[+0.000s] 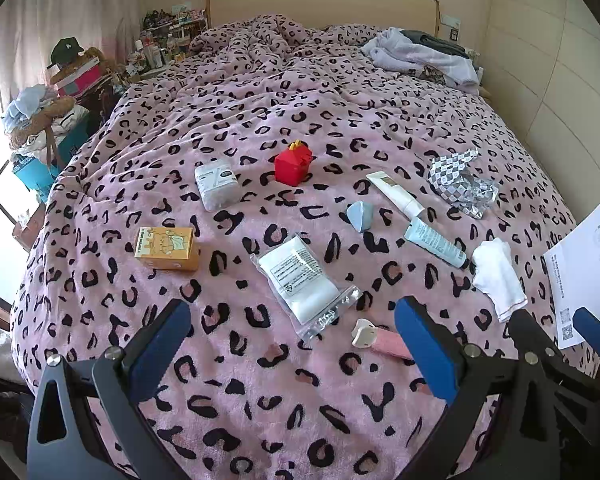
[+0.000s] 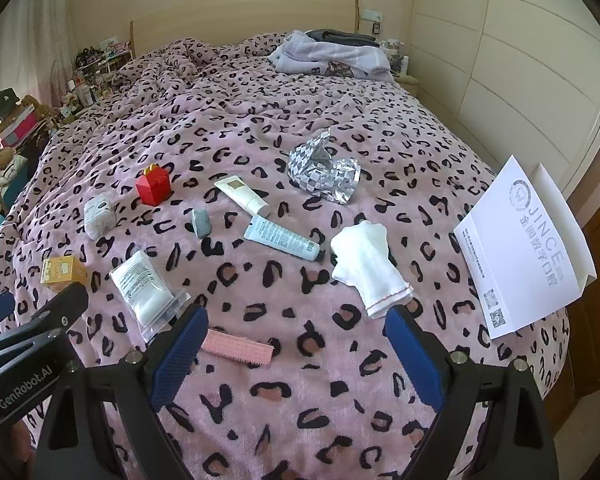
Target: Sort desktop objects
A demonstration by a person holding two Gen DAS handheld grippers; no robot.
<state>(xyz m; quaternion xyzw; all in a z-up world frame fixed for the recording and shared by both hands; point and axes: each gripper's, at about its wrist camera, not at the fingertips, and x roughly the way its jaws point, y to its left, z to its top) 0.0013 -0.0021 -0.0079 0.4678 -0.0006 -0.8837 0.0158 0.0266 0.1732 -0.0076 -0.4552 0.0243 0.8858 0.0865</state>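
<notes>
Nothing looks sorted yet: the things lie scattered over the bed [image 1: 228, 360]. Both the left tongs [image 1: 292, 344] and the right tongs [image 2: 296, 352] stand wide and hold nothing. The pink hair clip [image 2: 238, 347] lies just before them, between their tips; the white sock [image 2: 366, 256] is near the right tongs.

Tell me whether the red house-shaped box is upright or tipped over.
Upright. The red box stands on its base on the blanket, its yellow handle on top pointing up, in both wrist views.
</notes>
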